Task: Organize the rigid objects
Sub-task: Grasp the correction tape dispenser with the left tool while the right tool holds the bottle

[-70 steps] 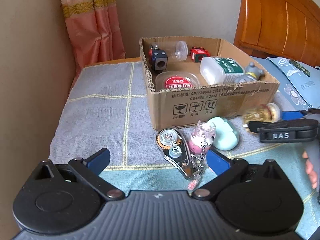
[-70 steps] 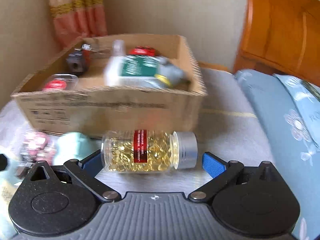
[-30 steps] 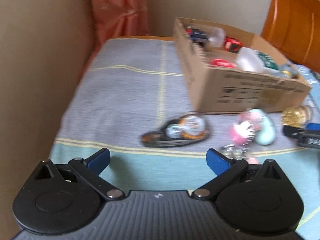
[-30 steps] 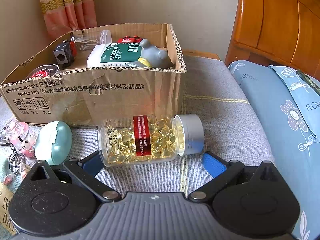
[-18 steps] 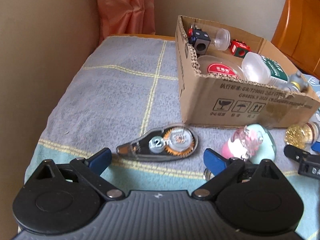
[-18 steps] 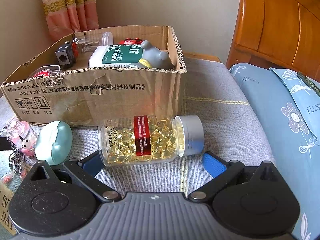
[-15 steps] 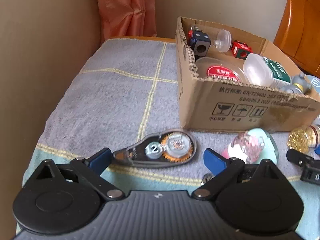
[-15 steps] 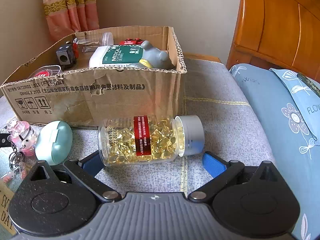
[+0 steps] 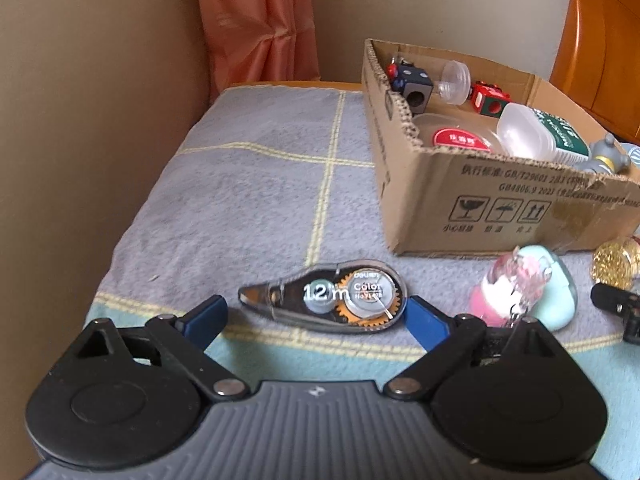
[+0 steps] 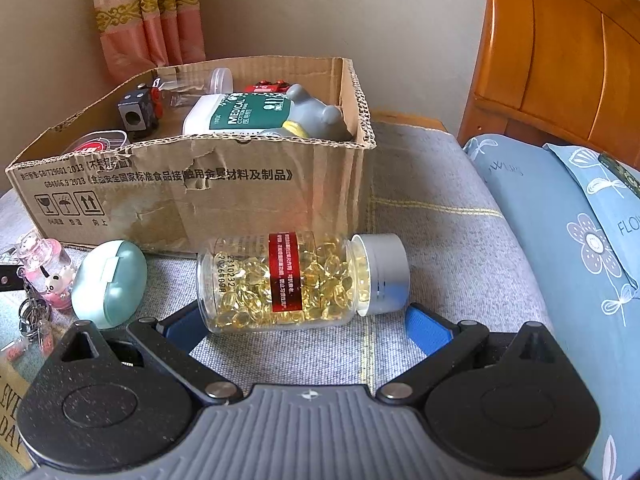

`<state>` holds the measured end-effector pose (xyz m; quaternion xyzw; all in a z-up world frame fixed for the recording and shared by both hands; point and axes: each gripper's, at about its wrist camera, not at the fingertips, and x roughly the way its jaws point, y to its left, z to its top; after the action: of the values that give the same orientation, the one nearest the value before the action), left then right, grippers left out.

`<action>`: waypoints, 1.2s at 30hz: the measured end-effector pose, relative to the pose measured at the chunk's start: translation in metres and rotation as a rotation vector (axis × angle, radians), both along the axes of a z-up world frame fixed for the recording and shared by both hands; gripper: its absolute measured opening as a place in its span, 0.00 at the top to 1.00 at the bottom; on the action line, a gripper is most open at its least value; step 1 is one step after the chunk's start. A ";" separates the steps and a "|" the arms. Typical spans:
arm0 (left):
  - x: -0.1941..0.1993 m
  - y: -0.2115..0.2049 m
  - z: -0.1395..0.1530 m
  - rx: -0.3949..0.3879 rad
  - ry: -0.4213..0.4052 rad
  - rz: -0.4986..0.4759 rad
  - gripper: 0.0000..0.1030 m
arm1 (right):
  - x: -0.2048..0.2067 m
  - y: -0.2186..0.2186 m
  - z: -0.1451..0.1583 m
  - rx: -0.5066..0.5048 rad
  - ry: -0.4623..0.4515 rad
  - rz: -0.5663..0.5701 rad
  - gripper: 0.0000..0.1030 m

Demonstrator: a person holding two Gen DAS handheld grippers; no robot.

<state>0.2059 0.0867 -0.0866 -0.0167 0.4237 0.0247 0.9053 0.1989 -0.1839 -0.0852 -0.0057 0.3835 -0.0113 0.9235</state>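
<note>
Grey blanket [image 9: 256, 200]; left gripper [image 9: 316, 316] closing around correction tape [image 9: 324, 294]; right gripper [image 10: 302, 330] spread.

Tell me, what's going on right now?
Left tool closing around correction tape, no grip yet. Right tool open, capsule bottle lying between its fingers. Box just behind, nothing blocking.

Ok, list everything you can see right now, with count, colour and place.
cardboard box: 1, brown, on the blanket.
In the box: white and green bottle, grey figure, black cube, red cube, red-lidded tub.
pill bottle: 1, clear with yellow capsules, lying between right gripper fingers, untouched.
correction tape: 1, clear and black, between left gripper fingers.
mint case: 1, before box.
pink keychain: 1, beside the case.
left gripper: closing, nothing gripped.
right gripper: open.
</note>
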 end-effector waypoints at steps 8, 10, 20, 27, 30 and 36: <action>-0.001 -0.006 0.000 0.003 -0.022 0.009 0.08 | -0.002 -0.004 0.001 0.000 0.007 0.055 0.00; 0.000 -0.006 0.000 0.003 -0.023 0.008 0.08 | -0.003 -0.004 0.002 0.000 0.012 0.069 0.00; 0.003 -0.009 0.000 0.013 -0.048 0.021 0.07 | 0.006 -0.005 0.004 -0.004 0.042 0.114 0.00; 0.006 -0.010 0.001 0.014 -0.057 0.046 0.06 | 0.014 -0.001 0.003 -0.009 0.036 0.143 0.00; 0.008 -0.009 0.001 0.012 -0.062 0.039 0.06 | 0.019 0.001 0.003 -0.011 0.037 0.152 0.00; 0.009 -0.008 0.000 0.012 -0.071 0.028 0.05 | 0.021 0.000 0.002 -0.012 0.033 0.171 0.00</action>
<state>0.2149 0.0785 -0.0868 -0.0180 0.3907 0.0395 0.9195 0.2195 -0.1838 -0.0829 -0.0441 0.3966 0.0656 0.9146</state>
